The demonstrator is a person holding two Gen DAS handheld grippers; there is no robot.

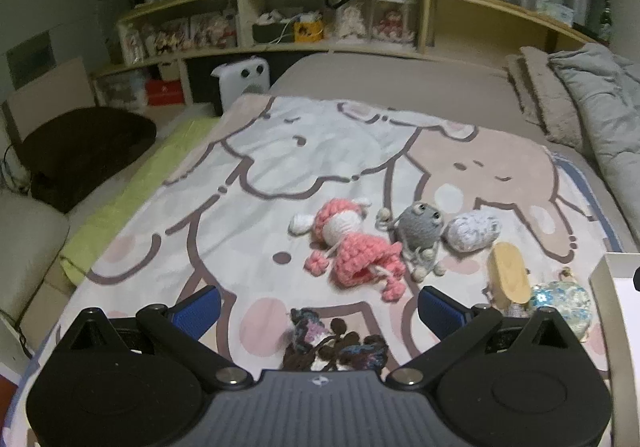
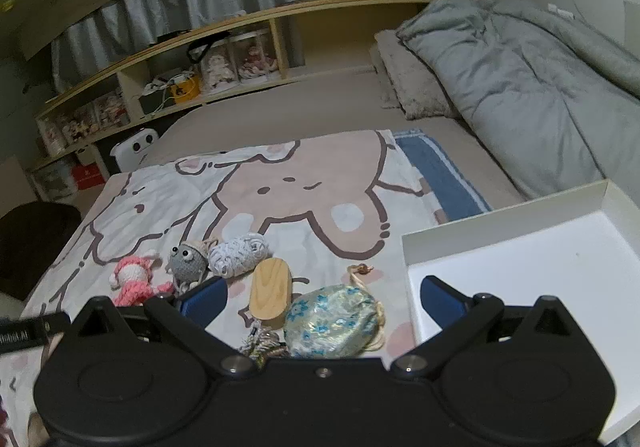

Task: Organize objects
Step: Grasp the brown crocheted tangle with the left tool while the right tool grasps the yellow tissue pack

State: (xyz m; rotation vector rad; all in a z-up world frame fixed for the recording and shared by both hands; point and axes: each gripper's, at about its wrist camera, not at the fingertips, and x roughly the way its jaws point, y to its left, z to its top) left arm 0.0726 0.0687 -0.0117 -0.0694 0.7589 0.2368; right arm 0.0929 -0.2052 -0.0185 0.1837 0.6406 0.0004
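Note:
Small items lie on a cartoon-print blanket on a bed. A pink crochet doll, a grey crochet creature, a white yarn ball, a wooden oval block and a floral drawstring pouch sit in a loose row. A dark crochet piece lies between my open left gripper fingers. My right gripper is open above the pouch, beside the block. The doll, creature and yarn ball lie to its left.
A white shallow box lies on the blanket's right side, also at the left wrist view's edge. A grey duvet is piled at the right. Wooden shelves run behind the bed. A green cloth lies off the left edge.

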